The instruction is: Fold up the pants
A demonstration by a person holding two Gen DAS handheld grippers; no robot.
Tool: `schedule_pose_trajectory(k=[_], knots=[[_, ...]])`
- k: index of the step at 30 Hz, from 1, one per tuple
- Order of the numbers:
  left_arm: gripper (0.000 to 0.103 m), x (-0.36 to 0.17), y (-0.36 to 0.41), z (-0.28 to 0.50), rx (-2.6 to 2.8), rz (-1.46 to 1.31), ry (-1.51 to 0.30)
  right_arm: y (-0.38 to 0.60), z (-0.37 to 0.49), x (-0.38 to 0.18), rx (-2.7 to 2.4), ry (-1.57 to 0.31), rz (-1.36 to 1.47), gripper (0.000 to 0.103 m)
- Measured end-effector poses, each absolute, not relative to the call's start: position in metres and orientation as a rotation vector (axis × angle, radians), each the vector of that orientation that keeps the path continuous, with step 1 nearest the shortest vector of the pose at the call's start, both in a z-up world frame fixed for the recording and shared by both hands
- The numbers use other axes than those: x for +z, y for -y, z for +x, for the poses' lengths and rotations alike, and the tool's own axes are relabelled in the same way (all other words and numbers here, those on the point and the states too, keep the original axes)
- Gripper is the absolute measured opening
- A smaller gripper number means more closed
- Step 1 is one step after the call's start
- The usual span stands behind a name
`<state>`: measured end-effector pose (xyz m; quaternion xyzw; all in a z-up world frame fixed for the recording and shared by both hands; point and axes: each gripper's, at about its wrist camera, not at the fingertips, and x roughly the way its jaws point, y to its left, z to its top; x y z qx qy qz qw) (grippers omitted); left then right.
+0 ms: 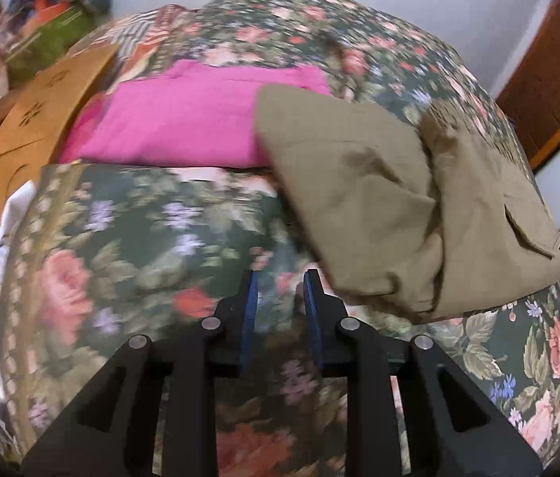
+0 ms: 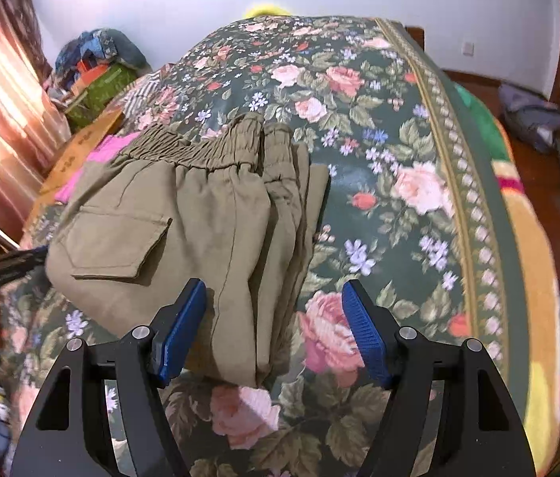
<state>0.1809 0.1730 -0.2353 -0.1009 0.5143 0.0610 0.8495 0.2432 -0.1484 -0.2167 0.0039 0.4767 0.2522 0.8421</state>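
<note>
Pants (image 2: 184, 218) in olive cloth lie folded on the bed (image 2: 399, 198), on its floral cover, with the elastic waistband at the far end and the folded bulk running toward the right wrist camera. The long axis therefore runs roughly along the pointing line of the right gripper (image 2: 274, 306). Its jaws stand open with nothing pressed between them; the near edge of the bundle sits in the gap, closer to the left pad, and the stacked fold edges face right. The left gripper (image 1: 280, 298) is farther off: in its view the pants (image 1: 399, 206) lie up and to the right of the narrow, empty jaws, over bare cover. The right hand appears better placed for any closing move.
</note>
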Motion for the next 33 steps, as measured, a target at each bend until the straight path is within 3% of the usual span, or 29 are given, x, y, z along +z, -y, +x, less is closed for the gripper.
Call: schedule_pose_trajectory(k=[5,10,17,27,29,31,33], knots=[[0.025,-0.201,-0.176,0.19,0.067,-0.237,-0.988,0.144,0.238,-0.194,0.526,-0.948,-0.023,0.067],[0.042,-0.2,-0.145,0.229,-0.057,-0.2,-0.987,0.134,0.241,-0.185,0.555,-0.91,-0.023,0.067],[0.042,-0.256,-0.138,0.282,-0.029,-0.113,-1.119,0.121,0.247,-0.216,0.585,-0.992,-0.06,0.067],[0.043,-0.238,-0.204,0.283,0.202,-0.12,-1.071,0.132,0.245,-0.221,0.596,-1.006,-0.018,0.067],[0.048,-0.23,-0.209,0.271,0.204,-0.134,-1.055,0.132,0.245,-0.218,0.59,-1.002,-0.023,0.067],[0.074,-0.223,-0.207,0.257,0.203,-0.138,-1.026,0.134,0.245,-0.213,0.57,-0.987,-0.036,0.067],[0.078,-0.216,-0.2,0.244,0.19,-0.141,-1.003,0.136,0.248,-0.205,0.553,-0.975,-0.044,0.068]])
